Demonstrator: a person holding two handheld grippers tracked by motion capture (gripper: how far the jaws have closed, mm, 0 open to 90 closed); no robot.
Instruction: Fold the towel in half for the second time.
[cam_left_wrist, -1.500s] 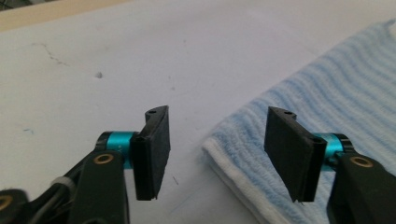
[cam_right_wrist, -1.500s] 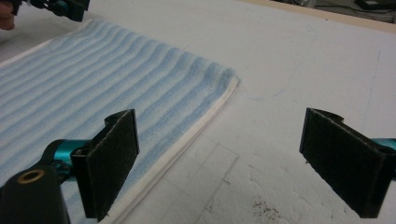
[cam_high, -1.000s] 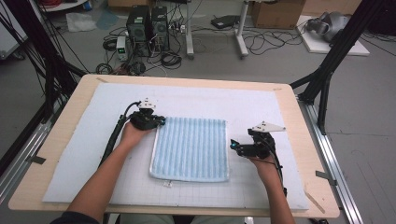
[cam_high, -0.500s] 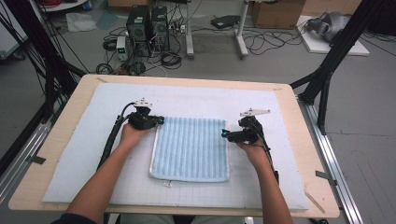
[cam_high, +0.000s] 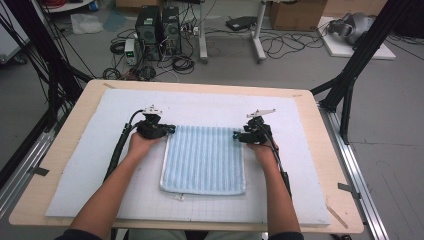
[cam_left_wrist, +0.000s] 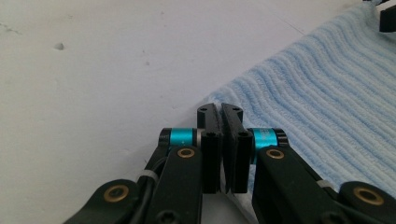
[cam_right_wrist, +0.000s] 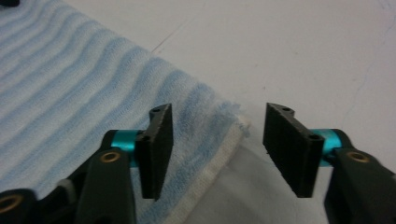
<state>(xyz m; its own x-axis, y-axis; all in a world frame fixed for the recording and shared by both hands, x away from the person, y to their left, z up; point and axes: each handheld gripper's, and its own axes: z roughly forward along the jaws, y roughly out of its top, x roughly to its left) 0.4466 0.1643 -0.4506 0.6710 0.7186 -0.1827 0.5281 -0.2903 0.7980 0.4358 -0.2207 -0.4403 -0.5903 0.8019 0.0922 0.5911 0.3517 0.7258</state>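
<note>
I count one blue striped towel (cam_high: 203, 159) lying on one white mat (cam_high: 100, 165), which covers one wooden tabletop (cam_high: 320, 150). I have two tongs at work: the left tongs (cam_high: 171, 129) at one far corner of the towel and the right tongs (cam_high: 236, 135) at the other. Each has two black jaws, so four jaws in all. Two forearms come in from the near edge. On the floor past the tabletop I count two dark computer towers (cam_high: 159, 26) standing side by side, one cardboard box (cam_high: 295, 14), and a tangle of cables that I cannot count. One small white tag (cam_high: 177, 197) shows at the towel's near edge.
</note>
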